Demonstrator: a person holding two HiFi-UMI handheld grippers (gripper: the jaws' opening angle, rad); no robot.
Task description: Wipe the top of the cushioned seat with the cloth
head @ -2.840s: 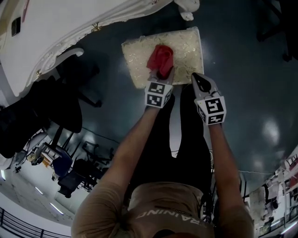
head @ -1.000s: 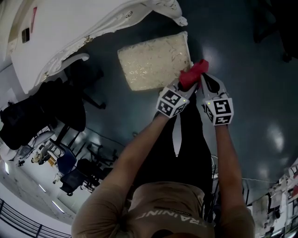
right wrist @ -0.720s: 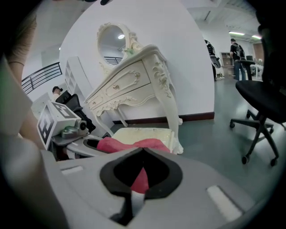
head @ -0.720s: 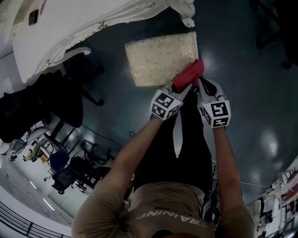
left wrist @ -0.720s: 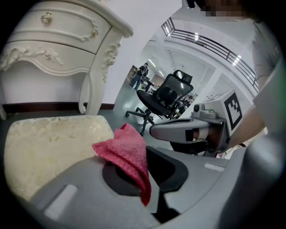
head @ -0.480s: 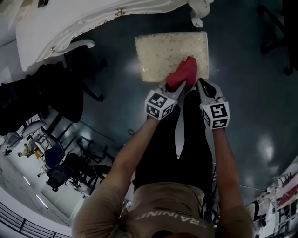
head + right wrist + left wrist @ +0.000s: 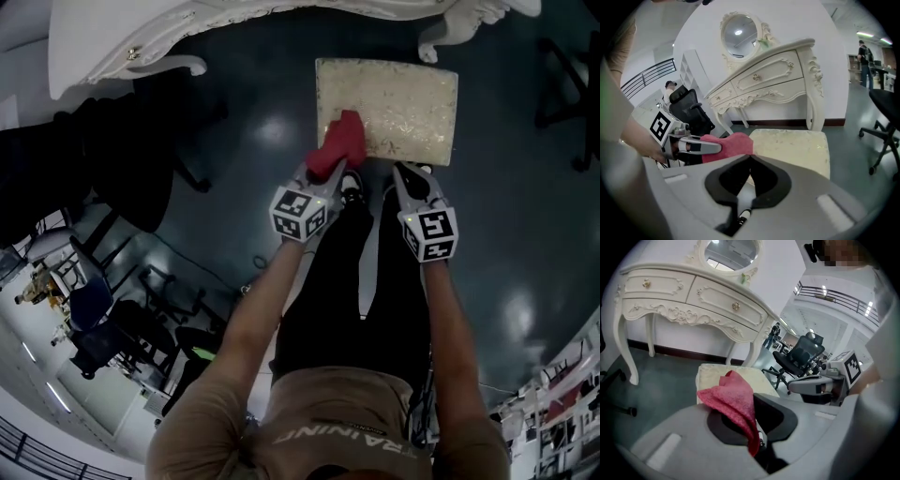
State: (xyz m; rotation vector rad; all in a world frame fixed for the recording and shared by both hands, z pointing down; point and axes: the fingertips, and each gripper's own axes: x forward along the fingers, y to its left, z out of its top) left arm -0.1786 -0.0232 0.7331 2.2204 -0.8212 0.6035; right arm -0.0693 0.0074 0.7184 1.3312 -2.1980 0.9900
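Note:
The cream cushioned seat [image 7: 398, 103] stands on the dark floor in front of me. My left gripper [image 7: 328, 172] is shut on a red cloth [image 7: 338, 150], which rests at the seat's near left corner. In the left gripper view the cloth [image 7: 733, 397] bunches between the jaws, with the seat [image 7: 710, 376] just behind it. My right gripper [image 7: 406, 174] is shut and holds nothing, hovering at the seat's near edge. The right gripper view shows the seat top [image 7: 797, 145], the cloth [image 7: 733, 143] and the left gripper's fingers [image 7: 696, 147] to the left.
A white carved dressing table [image 7: 216, 23] with an oval mirror [image 7: 739, 31] stands behind the seat; one leg [image 7: 441, 42] is by the far corner. Black office chairs [image 7: 112, 159] stand to the left, another [image 7: 886, 122] to the right. My legs [image 7: 352, 281] are below the grippers.
The left gripper has carried the cloth from the seat's near right corner across to its near left corner. The right gripper stayed shut by the near edge.

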